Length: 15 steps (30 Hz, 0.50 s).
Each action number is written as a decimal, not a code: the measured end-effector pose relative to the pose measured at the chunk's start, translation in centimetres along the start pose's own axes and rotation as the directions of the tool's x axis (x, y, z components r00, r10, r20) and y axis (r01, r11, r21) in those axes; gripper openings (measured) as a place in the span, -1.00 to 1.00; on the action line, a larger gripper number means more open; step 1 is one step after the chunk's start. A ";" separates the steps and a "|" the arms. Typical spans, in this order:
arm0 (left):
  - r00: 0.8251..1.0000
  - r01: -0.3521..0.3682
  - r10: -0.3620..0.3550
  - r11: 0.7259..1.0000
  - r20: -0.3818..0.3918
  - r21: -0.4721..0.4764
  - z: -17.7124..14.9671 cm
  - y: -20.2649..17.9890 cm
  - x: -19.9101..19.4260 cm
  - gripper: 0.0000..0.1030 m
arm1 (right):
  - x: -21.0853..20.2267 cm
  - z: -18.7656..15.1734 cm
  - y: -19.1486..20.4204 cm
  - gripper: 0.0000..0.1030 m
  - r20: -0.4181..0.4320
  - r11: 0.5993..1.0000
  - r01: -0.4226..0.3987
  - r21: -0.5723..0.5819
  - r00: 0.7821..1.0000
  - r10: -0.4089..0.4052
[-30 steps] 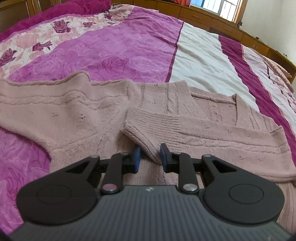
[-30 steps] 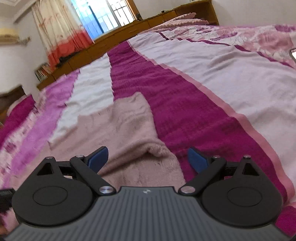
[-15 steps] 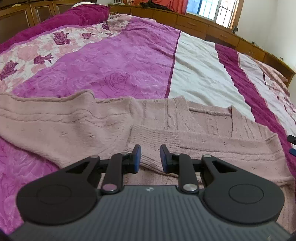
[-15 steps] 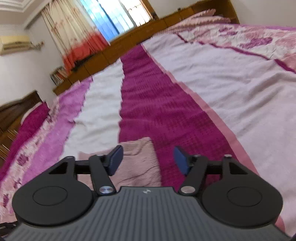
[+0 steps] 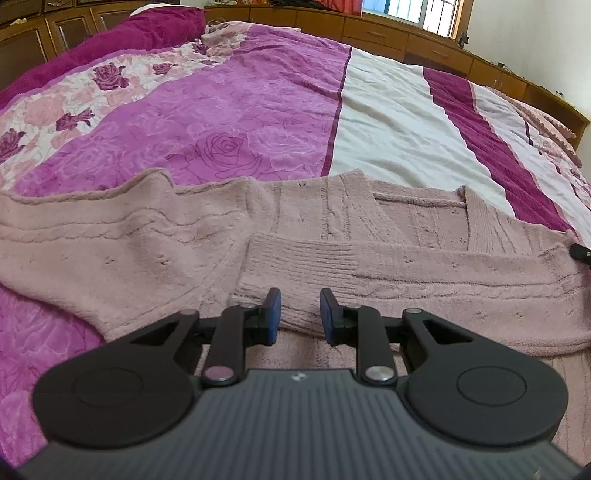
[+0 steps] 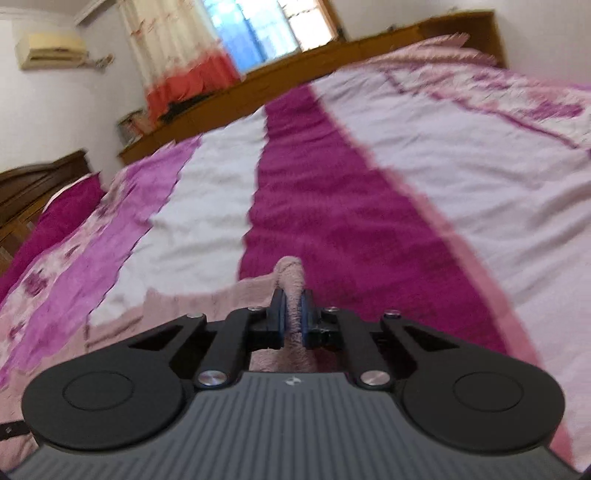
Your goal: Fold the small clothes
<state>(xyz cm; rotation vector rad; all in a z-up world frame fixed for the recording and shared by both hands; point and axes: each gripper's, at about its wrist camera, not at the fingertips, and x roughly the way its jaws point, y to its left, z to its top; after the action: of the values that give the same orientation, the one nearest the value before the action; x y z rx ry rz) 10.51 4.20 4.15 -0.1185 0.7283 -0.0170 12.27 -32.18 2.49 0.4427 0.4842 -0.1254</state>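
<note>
Right hand-held gripper (image 6: 291, 317) pinches pink sweater (image 6: 291, 291) — no writing

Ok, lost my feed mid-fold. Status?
Left gripper open over folded sleeve cuff. Right gripper shut on pink sweater edge. Nothing in the way.

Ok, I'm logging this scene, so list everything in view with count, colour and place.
sweater: one, dusty pink knit, spread on the bed, one sleeve folded across its front
bedspread: one, purple, white and magenta stripes with rose print, under the sweater
cabinets: a row, brown wood, beyond the bed
curtain: one, cream and orange, by the window
air conditioner: one, cream, high on the wall
left gripper: black, blue fingers open at the sleeve cuff
right gripper: black, fingers shut on a sweater fold
</note>
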 end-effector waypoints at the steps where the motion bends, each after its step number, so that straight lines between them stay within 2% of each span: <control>1: 1.000 0.000 0.000 1.000 -0.001 0.002 0.0 0.0 0.1 -0.52 | 0.0 0.0 -0.2 -0.85 0.003 1.000 0.019 0.005 1.000 -0.019; 6: 1.000 -0.008 0.008 1.000 -0.002 0.023 -0.3 -0.2 0.4 -0.51 | 1.8 -0.8 -0.1 -0.83 -0.065 0.995 0.089 -0.049 0.994 -0.092; 9: 1.000 0.002 -0.002 1.000 0.009 0.004 -0.1 0.2 -0.1 -0.51 | 1.6 -0.5 0.3 -0.80 -0.072 0.992 0.105 -0.067 0.991 -0.109; 11: 0.999 0.012 -0.012 1.000 0.031 -0.010 0.2 0.9 -0.8 -0.51 | 0.7 -0.4 0.9 -0.54 -0.063 0.991 0.104 -0.084 0.992 -0.110; 14: 0.998 0.015 -0.013 1.000 0.063 -0.019 0.6 1.7 -1.5 -0.51 | -1.5 -0.6 1.8 -0.24 -0.030 0.988 0.112 -0.109 0.993 -0.116; 15: 0.998 0.016 -0.015 1.000 0.065 -0.016 0.7 1.9 -1.5 -0.51 | -2.4 -0.7 2.1 -0.22 -0.019 0.987 0.113 -0.112 0.993 -0.115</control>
<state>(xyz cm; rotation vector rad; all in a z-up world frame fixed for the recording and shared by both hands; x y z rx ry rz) 9.85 6.26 5.43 -0.1404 0.6627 -0.0219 10.35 -29.94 3.85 0.3081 0.5386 -0.2025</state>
